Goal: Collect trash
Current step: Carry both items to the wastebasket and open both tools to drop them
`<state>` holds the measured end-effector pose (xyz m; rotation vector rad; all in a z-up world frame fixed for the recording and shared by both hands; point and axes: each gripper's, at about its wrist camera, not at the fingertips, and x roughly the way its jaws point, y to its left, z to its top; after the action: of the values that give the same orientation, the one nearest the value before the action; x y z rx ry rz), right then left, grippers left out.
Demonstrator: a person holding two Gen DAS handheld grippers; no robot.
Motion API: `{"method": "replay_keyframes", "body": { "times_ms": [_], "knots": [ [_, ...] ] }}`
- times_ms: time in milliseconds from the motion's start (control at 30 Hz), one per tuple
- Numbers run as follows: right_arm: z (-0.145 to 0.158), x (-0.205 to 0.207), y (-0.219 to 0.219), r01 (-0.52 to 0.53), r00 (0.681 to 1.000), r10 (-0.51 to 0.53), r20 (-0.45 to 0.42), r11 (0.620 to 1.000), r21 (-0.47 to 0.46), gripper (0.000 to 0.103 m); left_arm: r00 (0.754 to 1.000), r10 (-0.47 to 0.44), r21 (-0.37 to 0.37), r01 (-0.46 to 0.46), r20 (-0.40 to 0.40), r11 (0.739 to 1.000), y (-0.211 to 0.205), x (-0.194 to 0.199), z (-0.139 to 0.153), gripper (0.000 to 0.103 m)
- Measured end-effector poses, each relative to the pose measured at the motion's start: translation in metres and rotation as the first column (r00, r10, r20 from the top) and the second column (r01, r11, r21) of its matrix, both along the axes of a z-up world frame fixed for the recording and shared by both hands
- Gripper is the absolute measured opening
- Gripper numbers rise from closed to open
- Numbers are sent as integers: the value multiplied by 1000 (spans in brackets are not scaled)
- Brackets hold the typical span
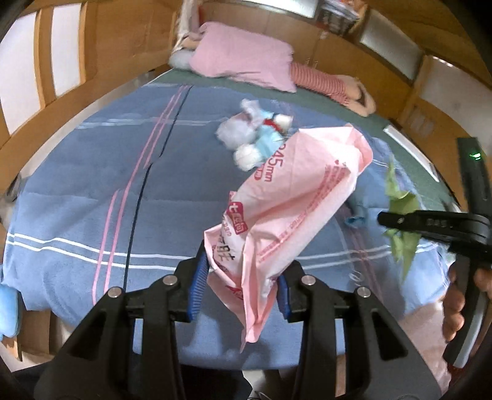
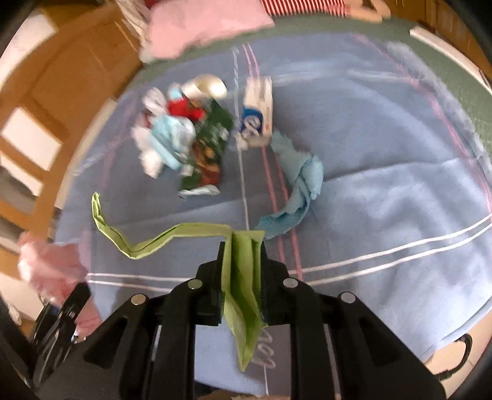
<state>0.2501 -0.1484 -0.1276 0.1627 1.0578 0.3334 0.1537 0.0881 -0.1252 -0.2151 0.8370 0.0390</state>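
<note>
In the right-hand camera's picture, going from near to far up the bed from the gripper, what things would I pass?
Green paper strip clamped in the right gripper → light blue crumpled cloth → white and blue carton → pink pillow at the head of the bed.

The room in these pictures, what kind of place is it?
Most likely a bedroom: a bed under a blue striped blanket, a pink pillow at its head, and wooden panelling behind.

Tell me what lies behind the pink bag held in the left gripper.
The pink bag hides part of a white-and-blue plush toy on the blue blanket. What else it covers cannot be seen.
</note>
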Motion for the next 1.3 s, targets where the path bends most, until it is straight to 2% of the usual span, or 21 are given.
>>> {"method": "replay_keyframes", "body": {
  "times_ms": [67,233,300,367,433,467,500,533,600,700,800,867,900,933,967,1000,1033,1100,1133,1200,1300],
  "knots": [
    [21,-31,-16,-21,998,20,60,1000,19,19,999,-48,10,47,21,999,-13,-12,8,39],
    [57,-100,-48,-52,989,45,138,998,47,19,989,-136,-10,137,57,991,-47,-41,26,39],
    [58,-132,-66,-51,991,44,124,997,60,19,981,-176,-8,177,77,984,-60,-54,33,39],
    [53,-146,-73,-44,996,40,85,998,45,19,977,-197,-11,198,83,980,-67,-63,37,39],
    [29,-165,-81,-28,999,28,-22,1000,-8,28,974,-213,-23,216,82,976,-73,-71,38,39],
    [14,-171,-82,-46,994,43,-101,999,-27,45,972,-220,-30,223,77,974,-74,-74,37,39],
    [10,-173,-83,-52,991,48,-126,998,-28,66,971,-228,-42,231,70,972,-75,-77,35,39],
    [6,-180,-91,-46,988,44,-150,999,-8,72,970,-235,-51,239,64,970,-76,-77,34,39],
    [11,-188,-109,0,989,7,-147,999,53,74,965,-255,-63,258,52,964,-79,-81,31,39],
    [45,-196,-154,133,990,-123,-63,975,181,82,955,-295,-87,296,34,951,-87,-86,26,39],
    [69,-210,-179,237,967,-250,43,952,196,85,913,-408,-112,407,18,906,-109,-94,24,39],
    [80,-216,-193,300,940,-327,95,927,226,88,811,-584,-152,574,-26,805,-144,-104,15,41],
    [82,-218,-199,318,932,-350,98,914,251,89,766,-640,-171,624,-61,763,-156,-107,9,45],
    [82,-218,-205,331,926,-367,86,901,281,89,688,-715,-179,693,-127,699,-179,-113,-4,47],
    [81,-215,-207,336,925,-373,76,895,294,89,674,-724,-150,708,-150,690,-188,-116,-9,51],
    [79,-214,-209,338,925,-373,67,891,303,89,676,-715,-85,713,-180,696,-196,-120,-13,62],
    [75,-213,-209,338,927,-370,59,893,297,89,691,-696,-36,704,-193,709,-197,-119,-12,69],
    [70,-211,-210,346,928,-370,48,901,263,89,736,-657,4,666,-162,746,-188,-115,0,92],
    [69,-208,-212,348,928,-371,44,902,257,89,774,-624,-6,627,-111,779,-172,-108,13,96],
    [64,-201,-211,352,928,-372,32,901,254,89,822,-565,-15,565,-70,825,-150,-96,26,99],
    [58,-187,-202,351,933,-361,-2,905,239,89,907,-420,27,420,-25,907,-105,-64,39,99]
  ]
}}
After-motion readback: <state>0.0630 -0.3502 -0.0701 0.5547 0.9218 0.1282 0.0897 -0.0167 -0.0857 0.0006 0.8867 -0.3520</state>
